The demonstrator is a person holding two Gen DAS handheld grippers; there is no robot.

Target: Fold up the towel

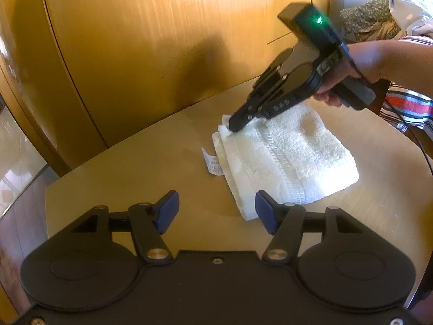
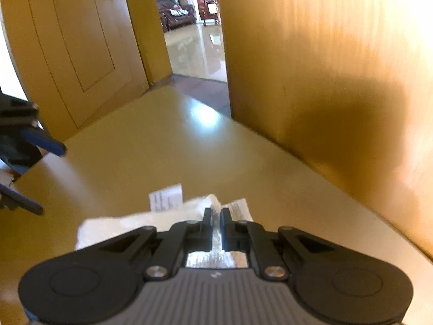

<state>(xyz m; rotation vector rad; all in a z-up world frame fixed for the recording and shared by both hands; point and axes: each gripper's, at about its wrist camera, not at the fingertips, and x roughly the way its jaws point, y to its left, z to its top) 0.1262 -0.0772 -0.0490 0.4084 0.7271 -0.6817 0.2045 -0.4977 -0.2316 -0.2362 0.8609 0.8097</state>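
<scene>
Pinching one towel (image 1: 284, 157), right tool (image 2: 216, 216); left tool (image 1: 216, 211) open.

Folded towel (image 1: 292, 157) on table (image 1: 135, 178), care label (image 1: 213, 163) beside its left edge, wooden wall panel (image 1: 162, 40) behind table, right gripper (image 1: 234, 127) on towel's far corner, left gripper (image 1: 216, 211) before its near corner.

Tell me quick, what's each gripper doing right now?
Left gripper: open, holding nothing, just short of the towel.
Right gripper: shut on the towel, pinching a bit of its far edge.
</scene>
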